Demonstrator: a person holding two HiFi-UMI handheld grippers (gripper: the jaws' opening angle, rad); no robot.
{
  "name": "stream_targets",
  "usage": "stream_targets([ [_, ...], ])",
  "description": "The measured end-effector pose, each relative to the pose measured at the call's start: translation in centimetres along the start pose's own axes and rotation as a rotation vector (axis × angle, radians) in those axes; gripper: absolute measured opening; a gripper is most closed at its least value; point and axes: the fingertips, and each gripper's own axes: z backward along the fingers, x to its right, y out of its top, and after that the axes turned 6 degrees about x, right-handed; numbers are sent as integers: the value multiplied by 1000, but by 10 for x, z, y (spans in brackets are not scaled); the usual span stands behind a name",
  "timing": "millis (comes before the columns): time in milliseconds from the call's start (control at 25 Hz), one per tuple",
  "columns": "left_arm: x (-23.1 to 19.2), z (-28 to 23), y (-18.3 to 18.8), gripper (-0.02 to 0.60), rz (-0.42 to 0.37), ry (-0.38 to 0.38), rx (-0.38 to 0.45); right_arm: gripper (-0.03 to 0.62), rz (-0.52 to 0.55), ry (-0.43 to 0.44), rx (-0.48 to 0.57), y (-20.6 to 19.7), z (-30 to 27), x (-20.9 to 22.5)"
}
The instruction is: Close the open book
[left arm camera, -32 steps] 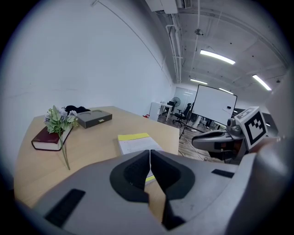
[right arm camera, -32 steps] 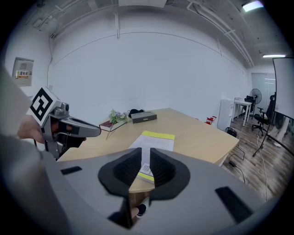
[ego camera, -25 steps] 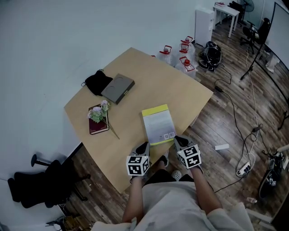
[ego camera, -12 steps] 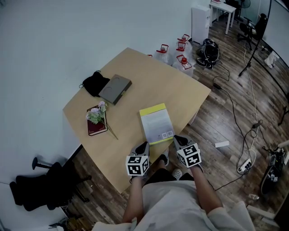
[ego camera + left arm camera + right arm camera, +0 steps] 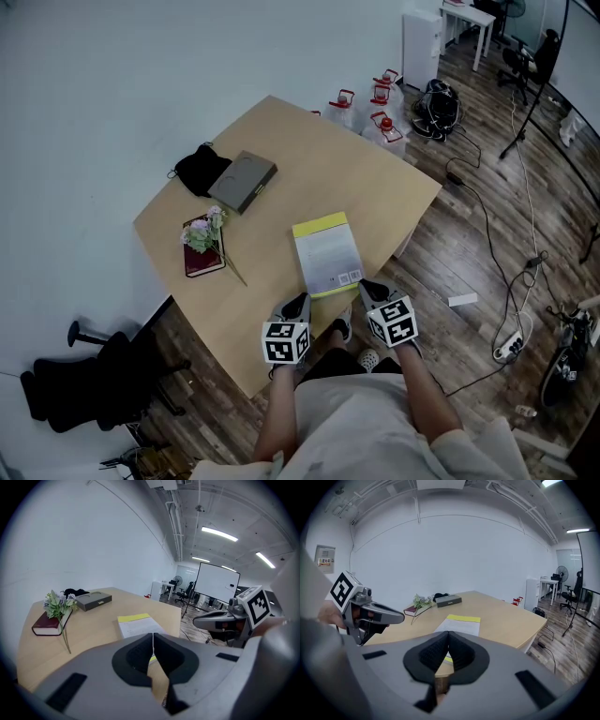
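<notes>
Both of your grippers are closed with nothing between the jaws: left gripper (image 5: 298, 303) and right gripper (image 5: 367, 289). They sit at the near edge of the table (image 5: 309, 159), one on each side of the book's (image 5: 327, 255) near end. The book lies flat, white face up, yellow band at the far end.
</notes>
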Motion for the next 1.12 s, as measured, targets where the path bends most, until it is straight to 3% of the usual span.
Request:
stream_targets([
  [1120,5,-4,1,23,-70,-15,-37,8,-1,-3,0,1,3,4],
])
